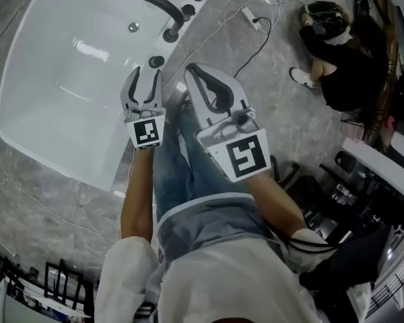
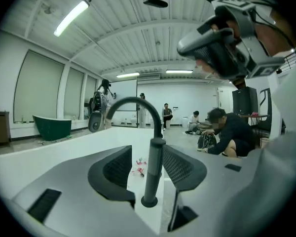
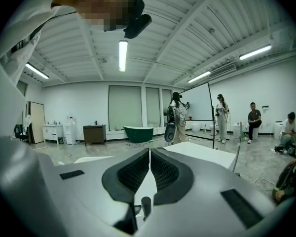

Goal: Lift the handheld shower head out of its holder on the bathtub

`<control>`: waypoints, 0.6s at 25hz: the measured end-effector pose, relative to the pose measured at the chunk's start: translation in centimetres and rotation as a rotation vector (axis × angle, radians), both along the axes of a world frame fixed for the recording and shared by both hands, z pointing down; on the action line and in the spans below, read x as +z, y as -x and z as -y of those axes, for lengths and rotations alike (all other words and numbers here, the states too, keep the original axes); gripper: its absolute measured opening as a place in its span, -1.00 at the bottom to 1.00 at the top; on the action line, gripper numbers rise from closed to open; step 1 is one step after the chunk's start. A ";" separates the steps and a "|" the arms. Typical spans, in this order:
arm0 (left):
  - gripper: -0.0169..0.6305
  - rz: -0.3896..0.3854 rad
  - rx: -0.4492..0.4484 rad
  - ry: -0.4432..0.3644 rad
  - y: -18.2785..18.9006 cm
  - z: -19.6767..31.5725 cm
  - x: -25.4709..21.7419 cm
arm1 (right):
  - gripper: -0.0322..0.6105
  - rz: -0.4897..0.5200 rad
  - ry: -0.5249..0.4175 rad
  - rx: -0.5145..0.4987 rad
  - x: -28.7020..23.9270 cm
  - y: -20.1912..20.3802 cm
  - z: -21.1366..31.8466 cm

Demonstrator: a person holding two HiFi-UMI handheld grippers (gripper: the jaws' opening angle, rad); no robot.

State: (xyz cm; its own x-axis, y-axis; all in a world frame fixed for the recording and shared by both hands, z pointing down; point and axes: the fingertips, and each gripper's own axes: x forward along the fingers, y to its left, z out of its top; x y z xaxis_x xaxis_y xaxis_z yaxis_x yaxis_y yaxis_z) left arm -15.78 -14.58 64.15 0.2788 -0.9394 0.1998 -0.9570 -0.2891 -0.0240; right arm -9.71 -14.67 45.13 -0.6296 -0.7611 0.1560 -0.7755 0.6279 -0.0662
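The white bathtub [image 1: 60, 113] fills the upper left of the head view. On its rim, a small dark round shower head [image 1: 157, 61] sits upright in its holder, just ahead of my left gripper [image 1: 146, 75]. That gripper is open and empty. In the left gripper view the dark stem [image 2: 153, 174] stands beyond the spread jaws of my left gripper [image 2: 150, 164], apart from the pads, with the curved black spout [image 2: 130, 101] arching behind it. My right gripper [image 1: 195, 73] hovers beside the rim, shut on nothing, its pads meeting at the tips [image 3: 149, 154].
Black knobs [image 1: 188, 9] and the spout [image 1: 151, 2] line the tub's far rim. A crouching person in black [image 1: 343, 59] is at the right. A power strip with cables [image 1: 250, 15] lies on the marble floor. Dark equipment [image 1: 363, 194] stands at lower right. Several people stand further off.
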 end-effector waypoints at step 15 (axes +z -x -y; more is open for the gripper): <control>-0.45 0.131 -0.019 0.159 -3.0 7.9 26.0 | -0.84 -0.105 0.114 -0.008 18.3 -2.1 3.2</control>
State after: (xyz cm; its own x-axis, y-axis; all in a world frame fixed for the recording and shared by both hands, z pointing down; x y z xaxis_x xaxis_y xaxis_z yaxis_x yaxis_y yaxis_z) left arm -12.81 -22.51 90.17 0.2232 -0.8977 0.3798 -0.9540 -0.2812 -0.1040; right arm -7.58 -17.88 63.42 -0.6116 -0.7294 0.3064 -0.7767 0.6274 -0.0567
